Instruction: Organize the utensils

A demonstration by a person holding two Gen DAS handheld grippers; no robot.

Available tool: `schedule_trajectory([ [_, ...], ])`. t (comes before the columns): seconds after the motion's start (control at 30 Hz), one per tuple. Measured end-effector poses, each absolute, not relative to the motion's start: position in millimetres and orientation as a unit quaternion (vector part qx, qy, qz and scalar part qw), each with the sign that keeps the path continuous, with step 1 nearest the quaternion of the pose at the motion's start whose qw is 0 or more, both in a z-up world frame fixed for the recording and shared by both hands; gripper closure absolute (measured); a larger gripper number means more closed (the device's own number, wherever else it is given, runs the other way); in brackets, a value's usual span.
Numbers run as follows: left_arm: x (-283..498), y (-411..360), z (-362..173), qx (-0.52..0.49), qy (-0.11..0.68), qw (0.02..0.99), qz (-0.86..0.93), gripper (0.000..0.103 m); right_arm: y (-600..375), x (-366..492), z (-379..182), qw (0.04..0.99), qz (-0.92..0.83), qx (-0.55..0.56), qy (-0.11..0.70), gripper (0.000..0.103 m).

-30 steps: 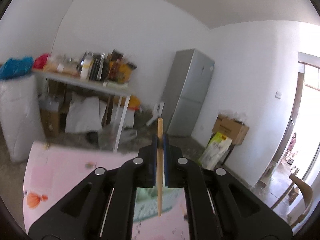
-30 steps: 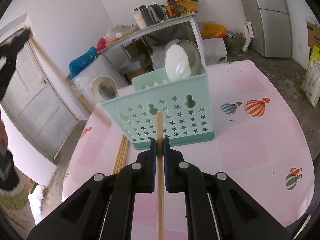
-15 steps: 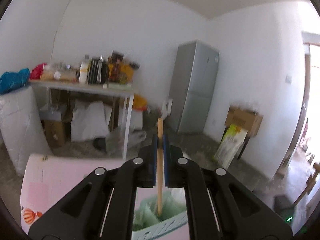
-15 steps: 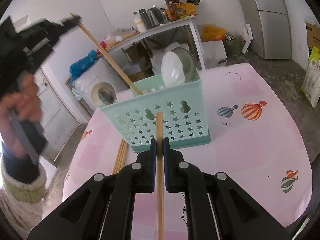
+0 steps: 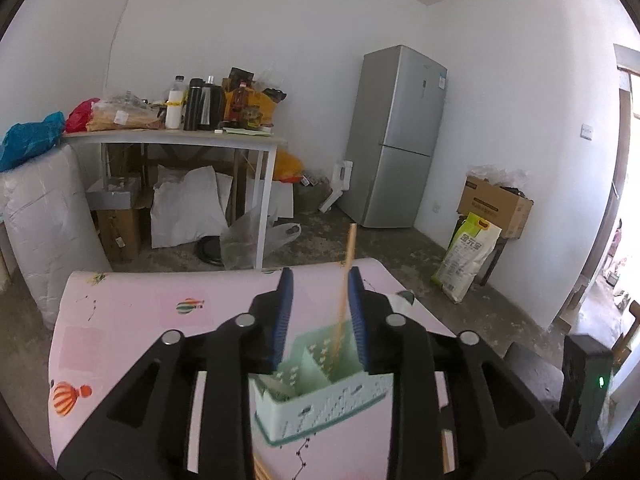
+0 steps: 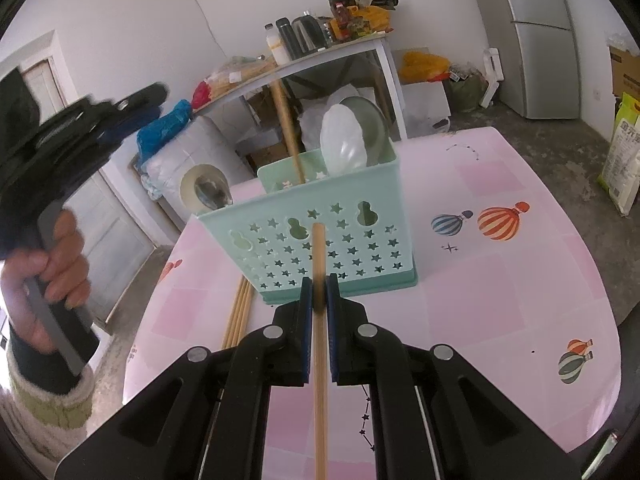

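A mint basket [image 6: 320, 240] with star holes stands on the pink table [image 6: 500, 300]. It holds a white spoon [image 6: 344, 140], a grey-green ladle [image 6: 374, 120] and a metal spoon [image 6: 212, 196]. My left gripper [image 5: 320, 276] hovers above the basket [image 5: 320, 404] with its jaws opening. A blurred chopstick [image 5: 345, 288] stands loose between them, close to the right pad, with its lower end in the basket. The right wrist view shows that chopstick [image 6: 288, 128] leaning in the back compartment. My right gripper [image 6: 319, 284] is shut on another chopstick [image 6: 319, 256] in front of the basket.
Several loose chopsticks [image 6: 240, 312] lie on the table left of the basket. A hand [image 6: 52, 264] holds the left gripper's handle at the far left. Behind the table stand a cluttered side table [image 5: 172, 140], a fridge [image 5: 396, 140] and boxes [image 5: 496, 204].
The left gripper sank over the basket and its jaws parted. Its chopstick slipped from the grip down into the basket. The right gripper and its chopstick stayed still.
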State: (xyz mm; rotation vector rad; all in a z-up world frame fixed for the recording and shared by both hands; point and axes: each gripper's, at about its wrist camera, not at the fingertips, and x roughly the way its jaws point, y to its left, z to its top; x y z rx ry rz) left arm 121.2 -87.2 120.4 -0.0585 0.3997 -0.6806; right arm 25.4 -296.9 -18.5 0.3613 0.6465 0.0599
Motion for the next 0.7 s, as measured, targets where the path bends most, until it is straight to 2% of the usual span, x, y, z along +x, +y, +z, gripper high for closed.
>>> schedule_trajectory([
  [0.4, 83.9, -27.7, 56.4, -0.046, 0.272, 0.915, -0.296, 0.066, -300.3, 16.1, 11.8, 0.946, 0.015, 0.175, 0.271, 0.096],
  [0.7, 88.2, -24.7, -21.6, -0.018, 0.363, 0.902, -0.232, 0.062, -307.6, 12.4, 85.1, 0.977, 0.009, 0.158, 0.144, 0.096],
])
